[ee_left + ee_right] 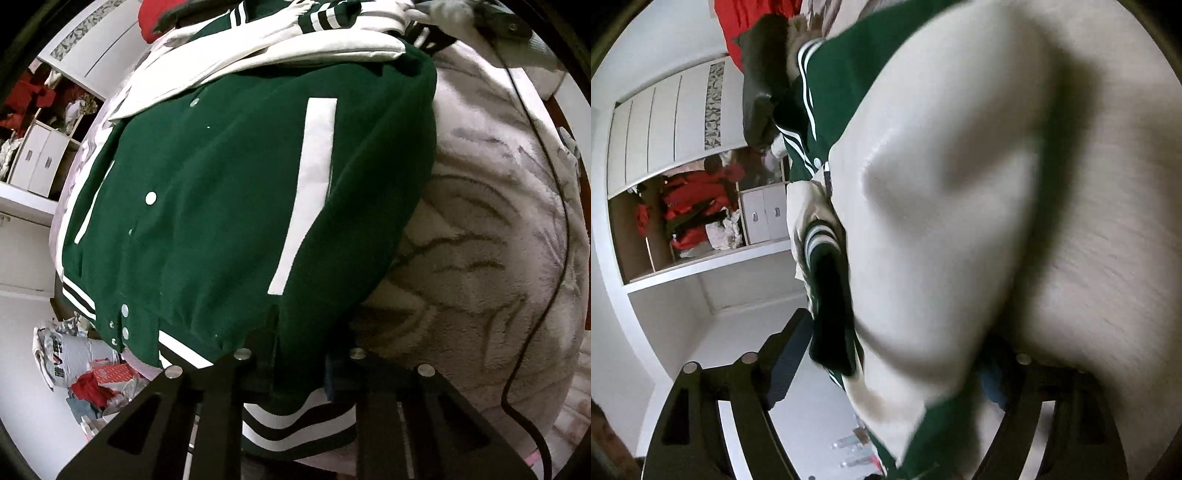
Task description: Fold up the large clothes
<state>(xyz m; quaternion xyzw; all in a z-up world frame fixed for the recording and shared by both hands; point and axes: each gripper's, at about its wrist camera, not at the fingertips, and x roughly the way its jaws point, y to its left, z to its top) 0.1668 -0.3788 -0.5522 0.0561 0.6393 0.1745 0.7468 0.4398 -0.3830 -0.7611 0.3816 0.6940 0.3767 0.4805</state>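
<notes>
Striped hem (295,421) of green jacket (236,192) pinched in left gripper (299,373) jaws

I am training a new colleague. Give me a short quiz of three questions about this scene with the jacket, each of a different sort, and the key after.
1. True or false: the left gripper is shut on the striped hem of the green jacket.
2. Multiple choice: what does the jacket lie on? A) a wooden floor B) a pale fluffy blanket C) a glass table
3. Fill in: in the right wrist view, the big pale part of the jacket in front of the right gripper is its white ______.

Key: 1 true; 2 B; 3 sleeve
</notes>
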